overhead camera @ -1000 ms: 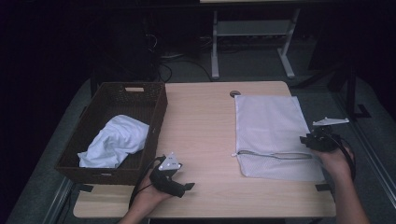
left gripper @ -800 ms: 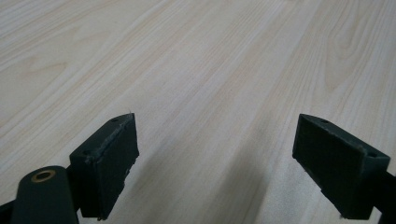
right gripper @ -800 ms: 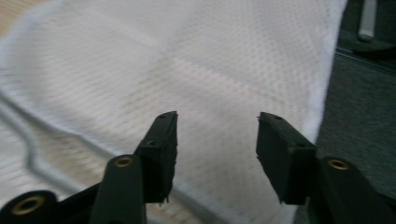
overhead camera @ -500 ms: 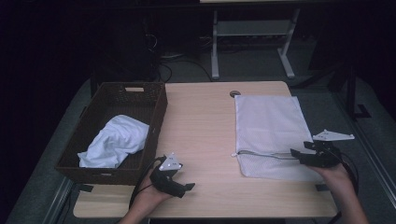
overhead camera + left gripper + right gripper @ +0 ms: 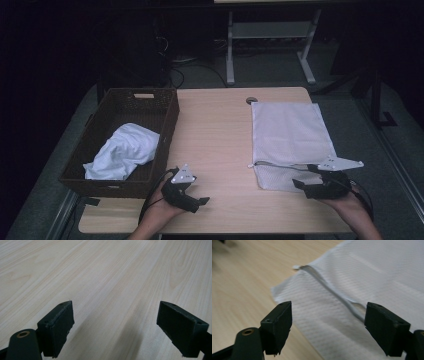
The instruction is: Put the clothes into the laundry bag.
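Mesh laundry bag [image 5: 290,135]: flat, zip apparently part-open. Right gripper [image 5: 300,184] over its near corner, jaws just opened, holding nothing. Left gripper [image 5: 202,201] well left of bag, jaws apart.

No text, label, brand, number or sign can be read anywhere. The pale tag on the far wall of the basket [image 5: 144,95] is too small and dim to show any writing, and the white mesh bag [image 5: 290,130] and the wooden bench [image 5: 215,145] bear no lettering.
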Demonstrator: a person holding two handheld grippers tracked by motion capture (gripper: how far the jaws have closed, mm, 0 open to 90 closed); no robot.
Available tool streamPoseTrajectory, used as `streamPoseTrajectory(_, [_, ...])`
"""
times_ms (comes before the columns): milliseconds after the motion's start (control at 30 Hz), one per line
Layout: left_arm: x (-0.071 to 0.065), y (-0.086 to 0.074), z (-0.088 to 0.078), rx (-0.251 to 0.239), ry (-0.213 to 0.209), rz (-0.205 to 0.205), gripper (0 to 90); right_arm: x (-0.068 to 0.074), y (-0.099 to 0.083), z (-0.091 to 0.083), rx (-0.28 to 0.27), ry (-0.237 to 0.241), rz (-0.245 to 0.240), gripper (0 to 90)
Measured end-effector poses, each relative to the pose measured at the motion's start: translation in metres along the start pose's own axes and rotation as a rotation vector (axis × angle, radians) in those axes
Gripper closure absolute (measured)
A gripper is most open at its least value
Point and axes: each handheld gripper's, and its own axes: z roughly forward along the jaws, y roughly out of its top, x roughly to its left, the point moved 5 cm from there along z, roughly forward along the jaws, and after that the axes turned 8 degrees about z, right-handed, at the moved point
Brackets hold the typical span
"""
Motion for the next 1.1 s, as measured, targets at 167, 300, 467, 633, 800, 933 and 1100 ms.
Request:
streamPoseTrajectory(167, [-0.003, 0.001, 0.001, 0.004, -0.012, 0.005, 13.7, 0.022, 0.002, 0.011, 0.003, 0.056, -0.042, 13.3])
streamPoseTrajectory(300, [-0.004, 0.001, 0.002, 0.007, -0.020, 0.010, 13.5, 0.040, 0.002, 0.019, 0.010, 0.081, -0.070, 10.2])
streamPoseTrajectory(467, [-0.006, 0.002, 0.004, 0.008, -0.031, 0.014, 13.2, 0.056, -0.001, 0.029, 0.033, 0.113, -0.109, 10.1])
streamPoseTrajectory(633, [-0.009, 0.004, 0.002, 0.011, -0.047, 0.008, 13.2, 0.061, -0.005, 0.037, 0.060, 0.129, -0.127, 10.2])
streamPoseTrajectory(800, [-0.011, 0.011, 0.001, 0.036, -0.074, 0.016, 13.2, 0.061, -0.008, 0.043, 0.074, 0.124, -0.130, 10.2])
streamPoseTrajectory(933, [-0.011, 0.019, -0.003, 0.041, -0.084, 0.021, 13.3, 0.059, -0.008, 0.043, 0.066, 0.129, -0.111, 10.4])
streamPoseTrajectory(1100, [-0.008, 0.030, -0.010, 0.063, -0.091, 0.033, 13.3, 0.056, -0.009, 0.043, 0.058, 0.128, -0.105, 11.1])
